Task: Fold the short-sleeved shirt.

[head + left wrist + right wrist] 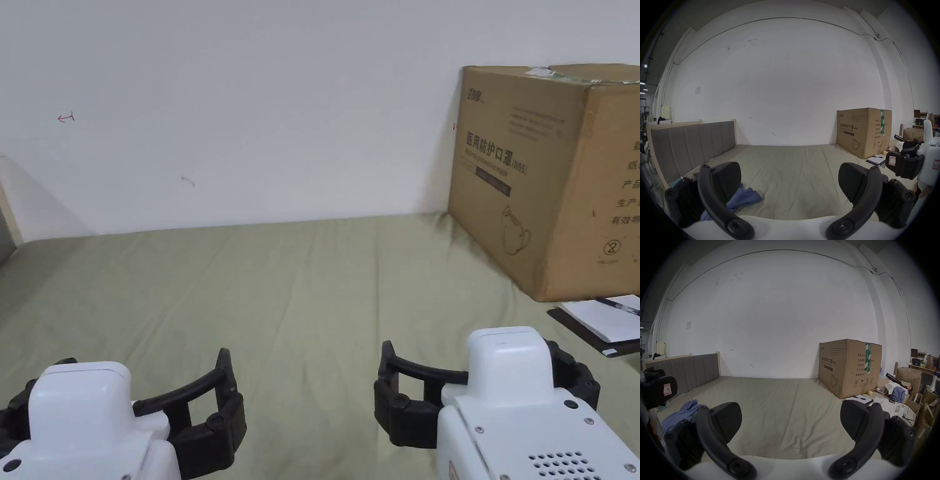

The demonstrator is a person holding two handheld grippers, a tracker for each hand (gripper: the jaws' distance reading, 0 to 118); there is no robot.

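A crumpled blue short-sleeved shirt [745, 197] lies in a heap on the olive-green bed sheet [300, 294], near the bed's left side. In the left gripper view it sits just behind the left jaw. In the right gripper view the shirt [683, 413] lies to the lower left. My left gripper [790, 183] hovers over the sheet, open, jaws wide apart with nothing between them. My right gripper [791, 421] is open and empty too, held level beside it. Both appear low in the head view, left gripper [144, 362] and right gripper [469, 345].
A large cardboard box [537, 175] stands on the bed's far right corner against the white wall. A notebook with a pen [603, 319] lies in front of it. A padded grey headboard [693, 142] closes the left side. Boxes and clutter [906, 395] pile up beyond the right edge.
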